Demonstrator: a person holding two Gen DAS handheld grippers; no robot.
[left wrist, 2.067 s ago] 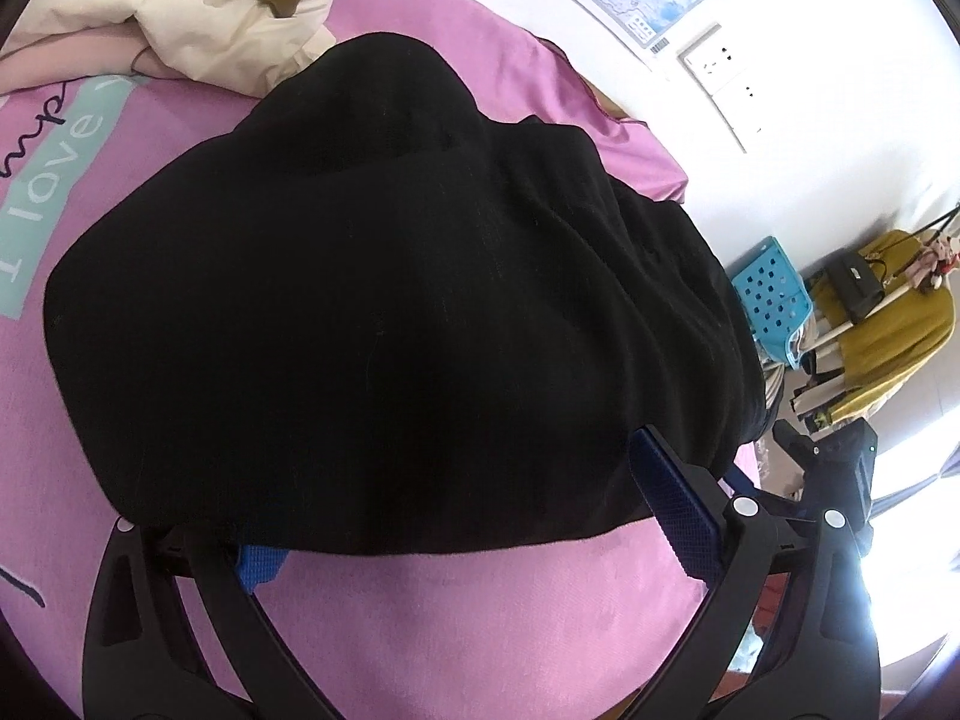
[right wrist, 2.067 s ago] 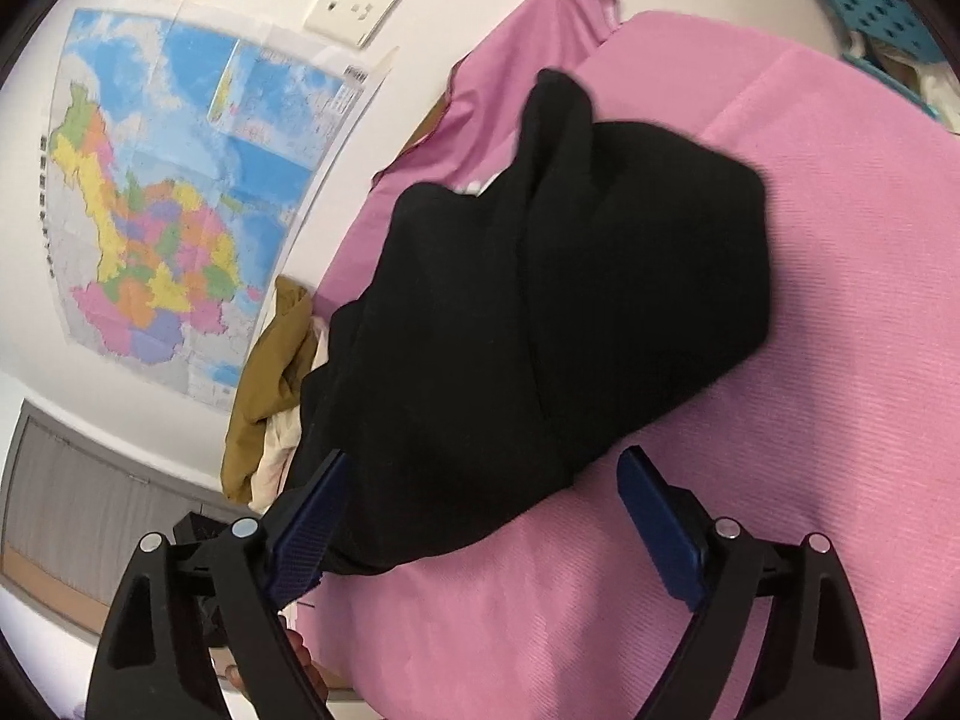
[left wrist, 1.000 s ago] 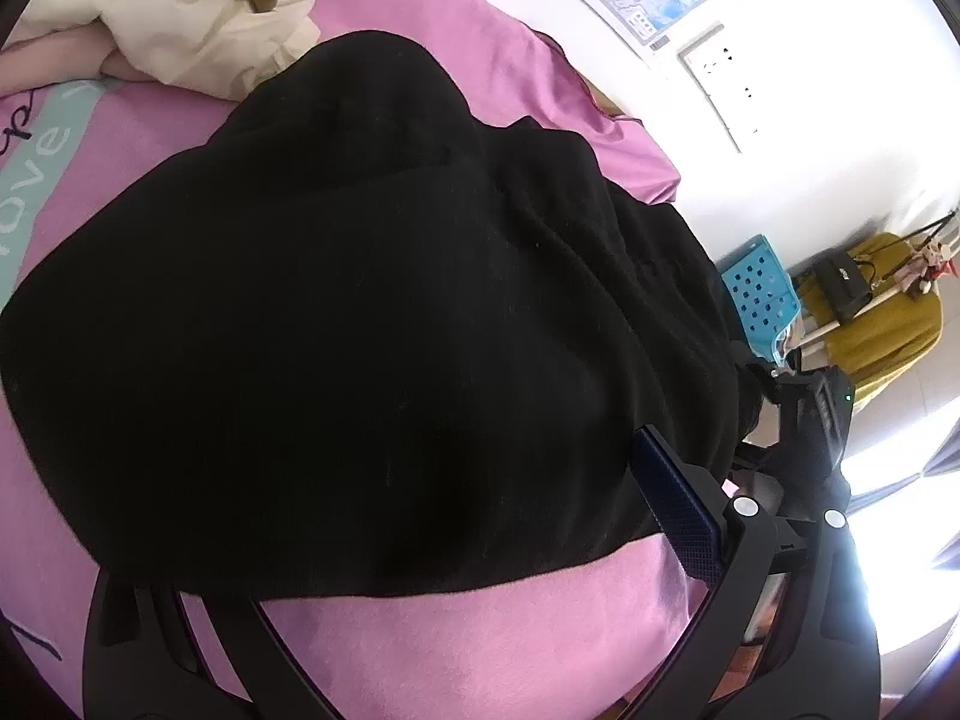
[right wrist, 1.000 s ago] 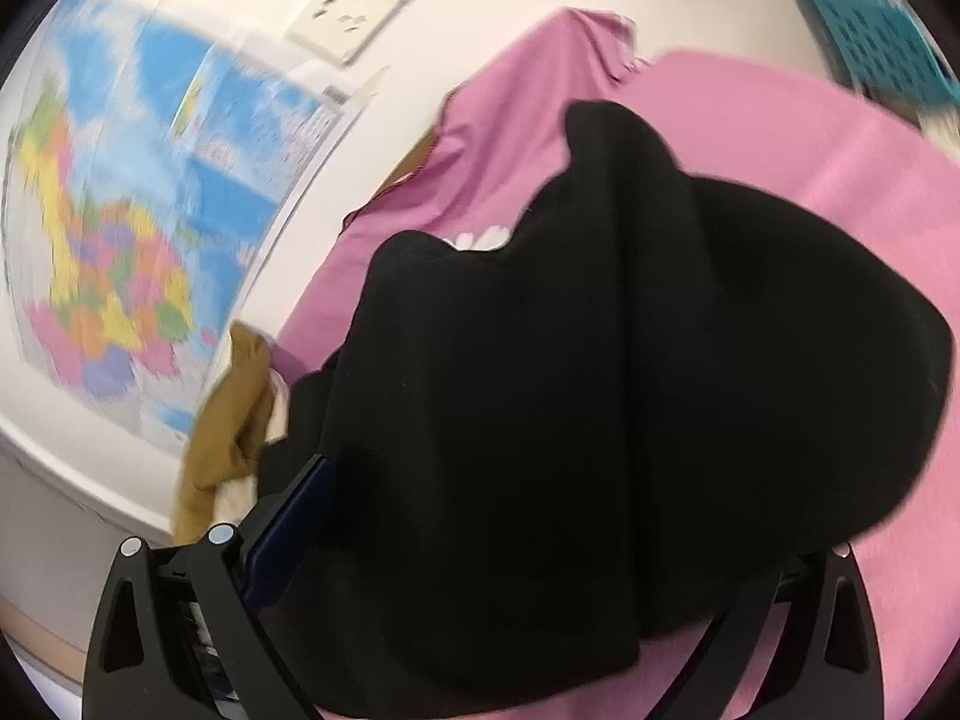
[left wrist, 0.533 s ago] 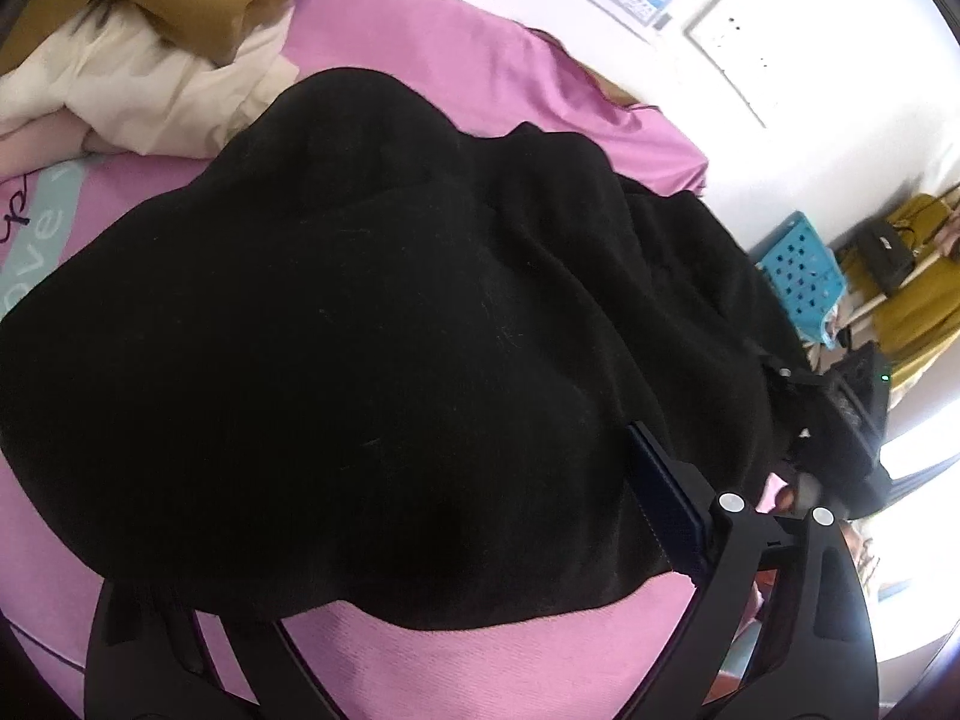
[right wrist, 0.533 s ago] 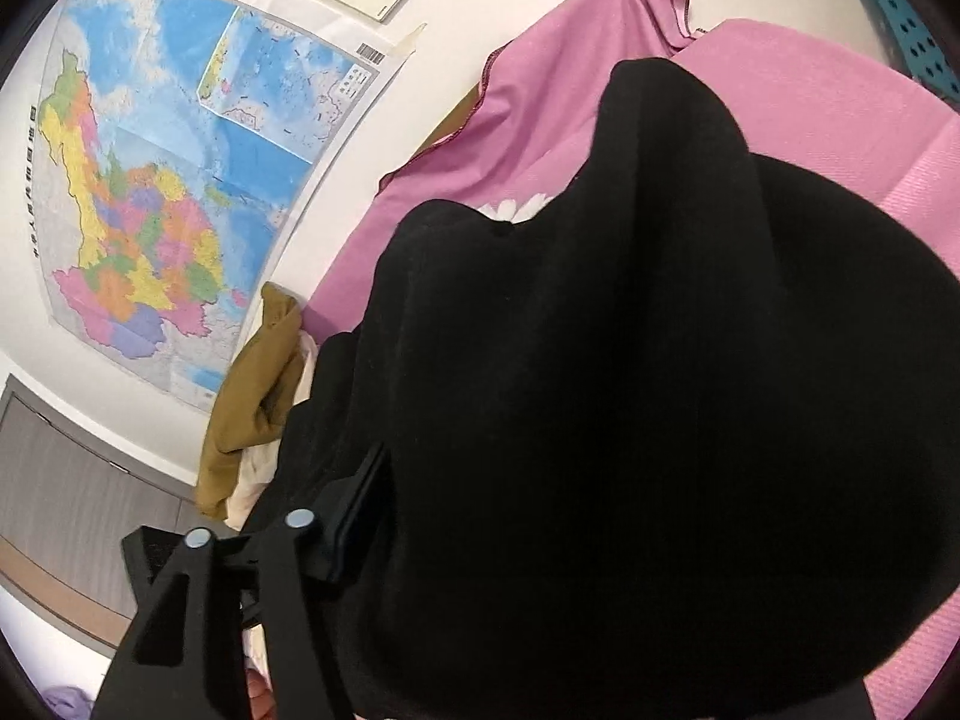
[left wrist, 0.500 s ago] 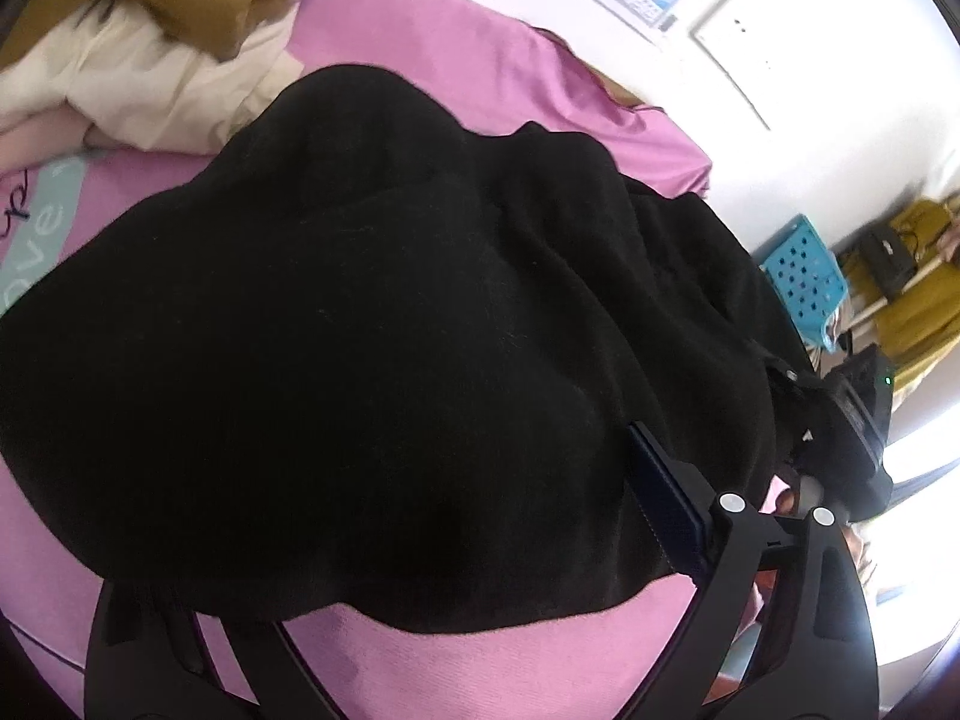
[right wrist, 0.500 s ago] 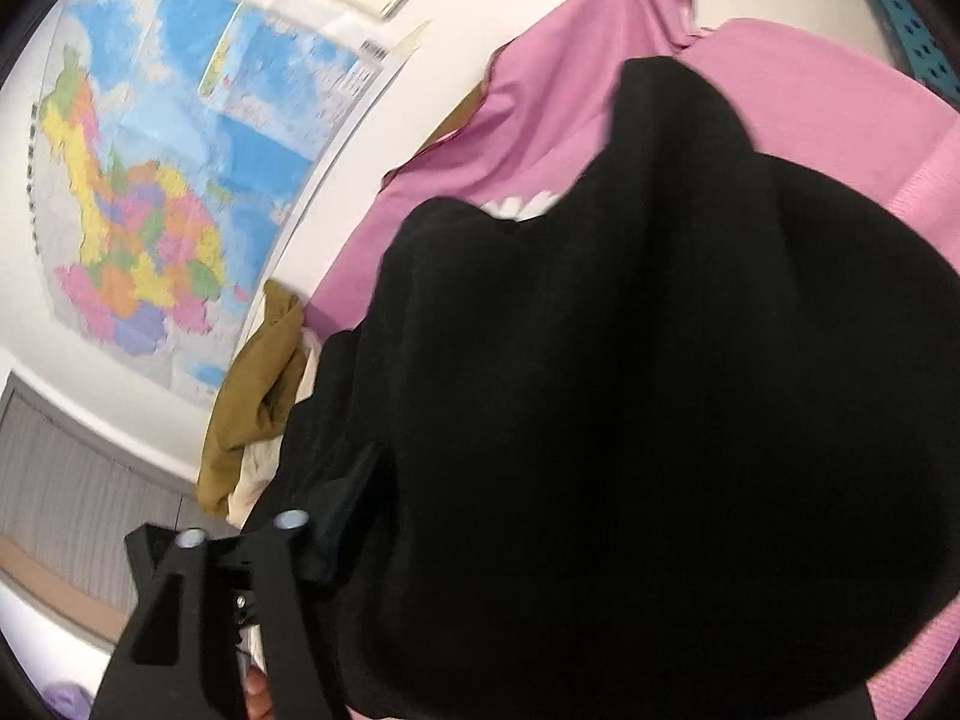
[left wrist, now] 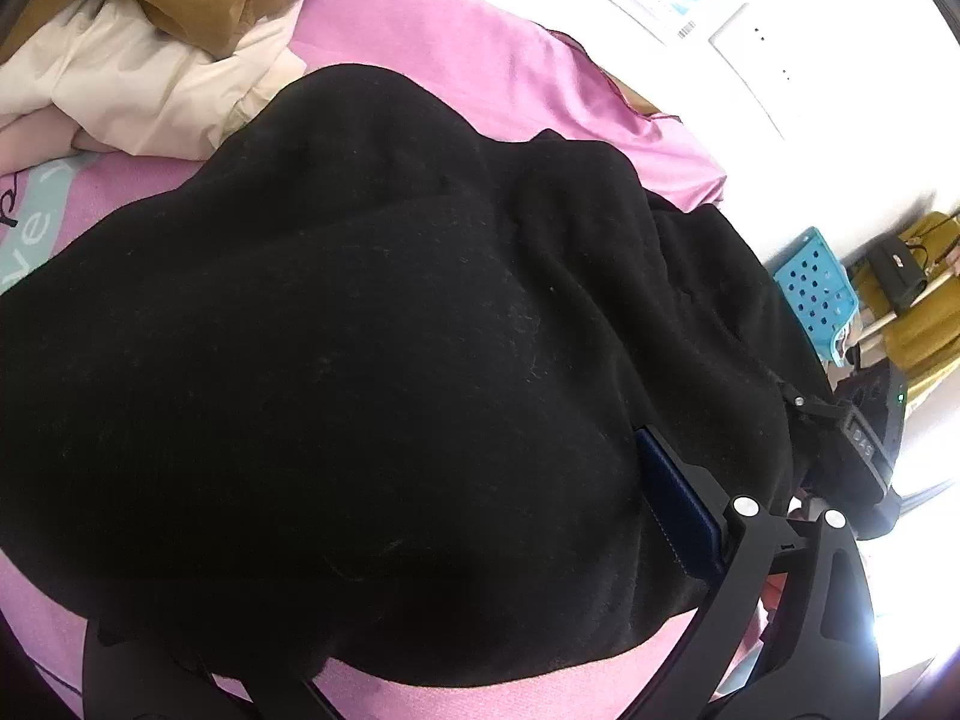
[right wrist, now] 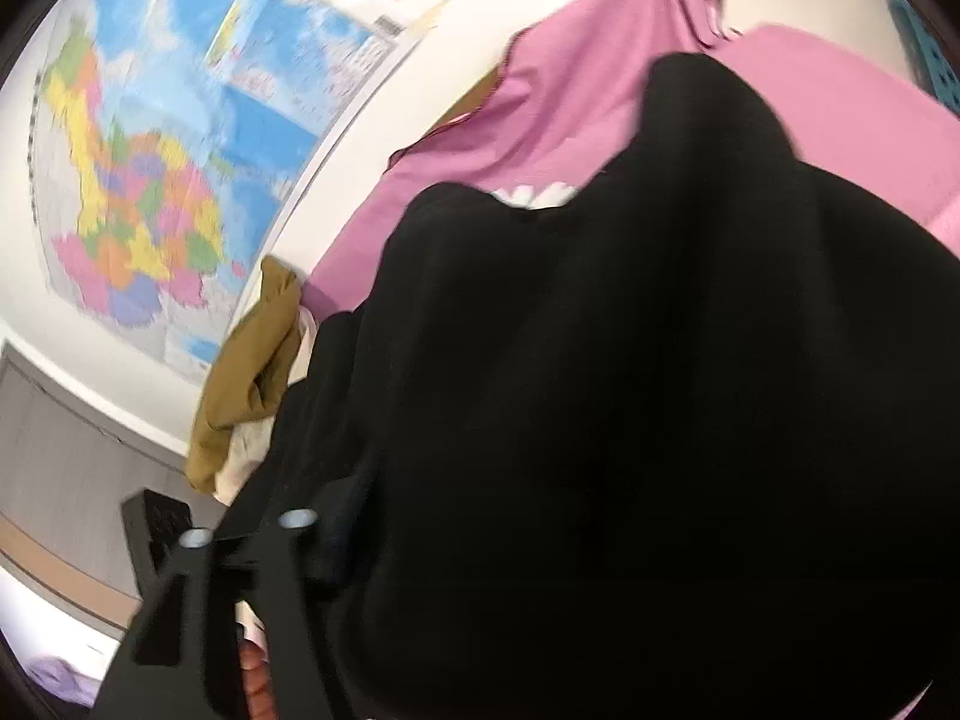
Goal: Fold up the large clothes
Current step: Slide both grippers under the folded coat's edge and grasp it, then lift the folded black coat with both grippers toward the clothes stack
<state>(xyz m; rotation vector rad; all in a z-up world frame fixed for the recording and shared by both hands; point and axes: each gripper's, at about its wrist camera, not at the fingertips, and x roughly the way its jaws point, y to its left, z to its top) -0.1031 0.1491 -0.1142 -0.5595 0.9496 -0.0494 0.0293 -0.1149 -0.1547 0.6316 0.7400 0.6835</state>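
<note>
Garment: black sweater [left wrist: 360, 372] between your left gripper [left wrist: 384, 540] fingers, grip unclear | your right gripper [right wrist: 540, 540] jaws just closing, sweater between.

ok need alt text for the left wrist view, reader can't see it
A large black garment fills most of the view, lying bunched on a pink bedsheet, its near edge draped over the left tongs. Cream and mustard clothes are piled at the top left, and a blue perforated basket stands by the wall at right.
</note>
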